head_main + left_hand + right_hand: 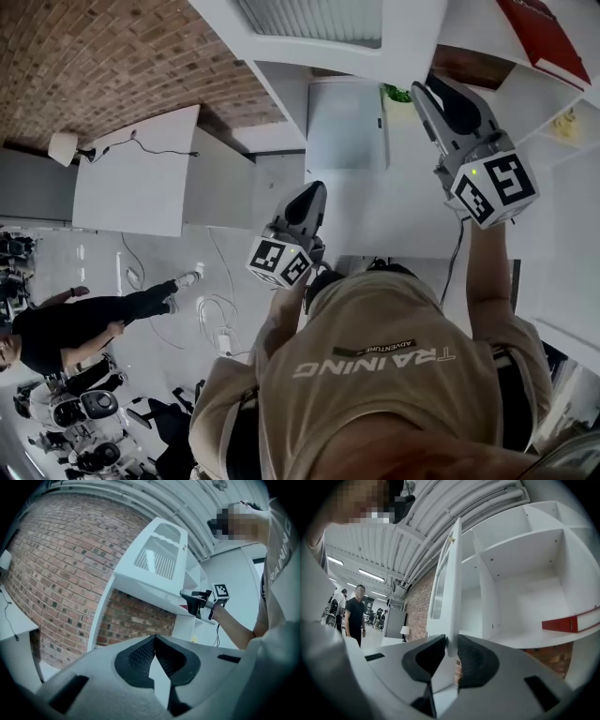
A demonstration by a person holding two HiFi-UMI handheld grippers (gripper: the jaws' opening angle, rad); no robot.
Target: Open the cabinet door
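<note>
The left gripper point(154, 641) is pressed together and empty. The right gripper point(450, 644) pinches the free edge of the cabinet door point(448, 569), which rises toward 12 o'clock and stands open from the shelves point(525, 559) at 2 o'clock. I think this thin, smooth edge may slip from the pads if the pull leaves the hinge's arc. The door is white, with a ribbed pane.

TRAINING, ADVENTURE, upside down on shirt point(375, 398)

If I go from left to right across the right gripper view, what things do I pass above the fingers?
person → lamp → brick wall → door → red book
</note>
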